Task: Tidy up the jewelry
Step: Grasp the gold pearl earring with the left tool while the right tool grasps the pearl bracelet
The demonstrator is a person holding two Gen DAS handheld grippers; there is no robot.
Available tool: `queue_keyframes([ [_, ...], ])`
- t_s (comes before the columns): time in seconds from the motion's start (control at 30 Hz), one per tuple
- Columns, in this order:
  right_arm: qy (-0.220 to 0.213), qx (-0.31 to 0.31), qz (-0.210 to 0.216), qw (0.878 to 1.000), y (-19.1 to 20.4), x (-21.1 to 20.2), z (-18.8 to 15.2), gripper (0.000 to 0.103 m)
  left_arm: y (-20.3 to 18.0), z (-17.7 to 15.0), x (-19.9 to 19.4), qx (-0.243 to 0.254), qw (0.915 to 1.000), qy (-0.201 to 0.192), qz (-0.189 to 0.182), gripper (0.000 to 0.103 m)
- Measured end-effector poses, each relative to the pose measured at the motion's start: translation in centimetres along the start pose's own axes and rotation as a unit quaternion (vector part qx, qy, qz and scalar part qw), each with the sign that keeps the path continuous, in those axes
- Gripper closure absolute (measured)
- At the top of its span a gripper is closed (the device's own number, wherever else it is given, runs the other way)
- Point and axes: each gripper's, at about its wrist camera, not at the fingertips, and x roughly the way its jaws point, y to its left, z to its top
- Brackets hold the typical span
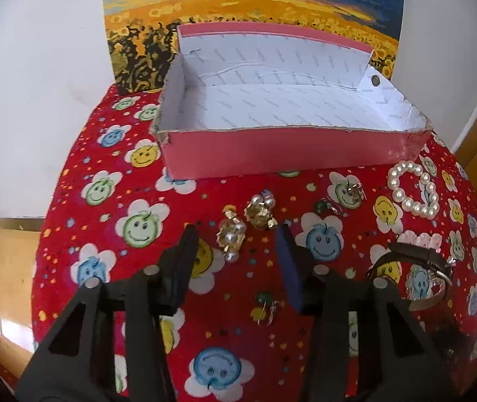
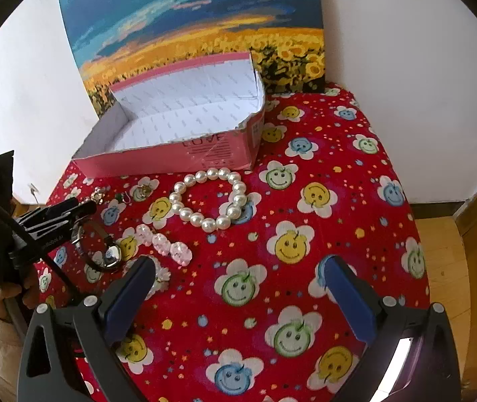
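Observation:
An open pink box [image 1: 292,147] with a white lining stands at the back of the red smiley-flower cloth [image 1: 144,227]. In front of it lie two gold pearl earrings [image 1: 231,238] [image 1: 260,212], green-bead earrings [image 1: 265,305], a pearl bracelet [image 1: 414,189], a pink crystal clip [image 1: 422,239] and a watch [image 1: 415,268]. My left gripper [image 1: 236,234] is open and straddles the nearer gold earring without its pads touching it. My right gripper [image 2: 238,268] is open over bare cloth, right of the clip [image 2: 164,243] and the watch [image 2: 101,248], below the bracelet [image 2: 210,197].
A sunflower-field painting [image 1: 238,0] leans on the white wall behind the box [image 2: 171,157]. The cloth drops off at its rounded edges to wooden floor [image 2: 456,268]. A person's hand [image 2: 27,296] holds the other gripper at the left edge of the right wrist view.

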Motion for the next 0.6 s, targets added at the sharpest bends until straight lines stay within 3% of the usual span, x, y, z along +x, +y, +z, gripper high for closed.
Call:
queue_keyframes([
  [0.17, 0.025, -0.015, -0.013, 1.0, -0.1, 1.4, 1.5, 0.0, -0.1, 0.3, 0.7, 0.004, 1.0, -0.001, -0.006, 0.076],
  [0.47, 0.047, -0.011, -0.036, 0.998, 0.1, 4.6, 3.7, 0.0, 0.1, 0.4, 0.9, -0.008, 0.9999, -0.004, -0.008, 0.074],
  [0.6, 0.046, -0.004, -0.035, 0.998, 0.2, 5.6, 4.2, 0.016, 0.2, 0.3, 0.9, -0.012, 0.9999, -0.003, -0.009, 0.073],
])
